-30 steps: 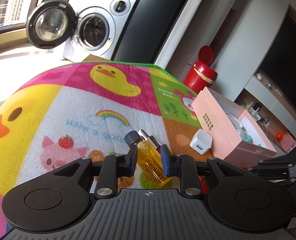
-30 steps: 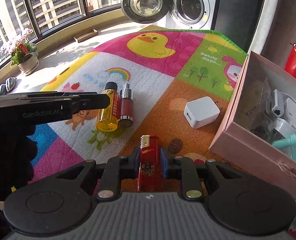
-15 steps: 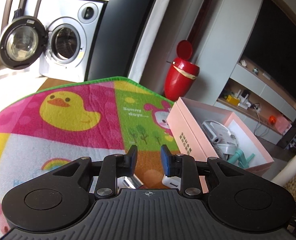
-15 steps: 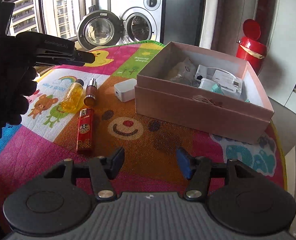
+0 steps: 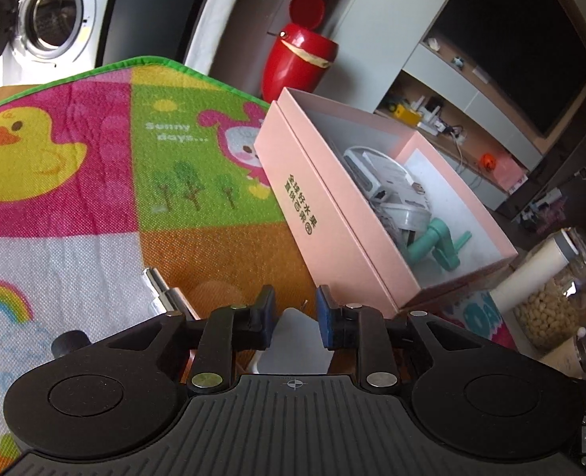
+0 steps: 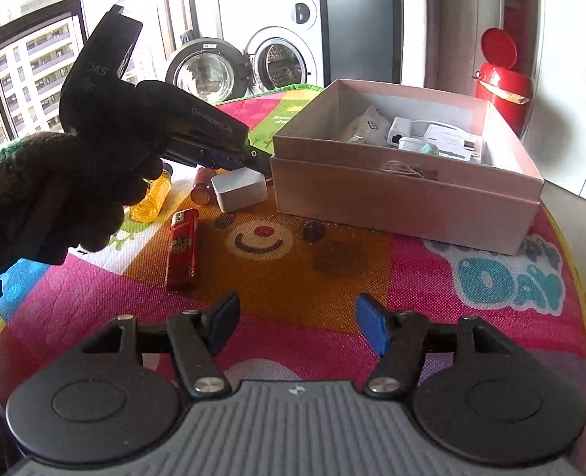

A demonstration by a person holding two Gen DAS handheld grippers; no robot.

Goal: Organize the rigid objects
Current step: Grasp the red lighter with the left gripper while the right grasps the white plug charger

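Observation:
On the colourful mat lie a red lighter (image 6: 182,250), a yellow bottle (image 6: 150,198), a small brown bottle (image 6: 202,190) and a white charger (image 6: 239,190). The open pink box (image 6: 404,202) with several items inside stands to their right. My right gripper (image 6: 299,321) hovers over the mat short of the lighter, its jaws opening with nothing between them. A gloved hand (image 6: 55,198) holds my left gripper (image 6: 263,164) just above the charger. In the left wrist view my left gripper (image 5: 295,309) is shut and holds nothing, with the charger (image 5: 293,345) showing below the narrow gap.
A red bin (image 6: 499,79) stands beyond the box, and a washing machine (image 6: 281,63) with its door open behind the mat. A glass jar (image 5: 562,293) sits off the mat's right edge. The pink box wall (image 5: 332,218) rises right of the left gripper.
The right gripper let go of the red lighter, opened and drew back from it. The left gripper swung right, from over the yellow bottle to over the white charger.

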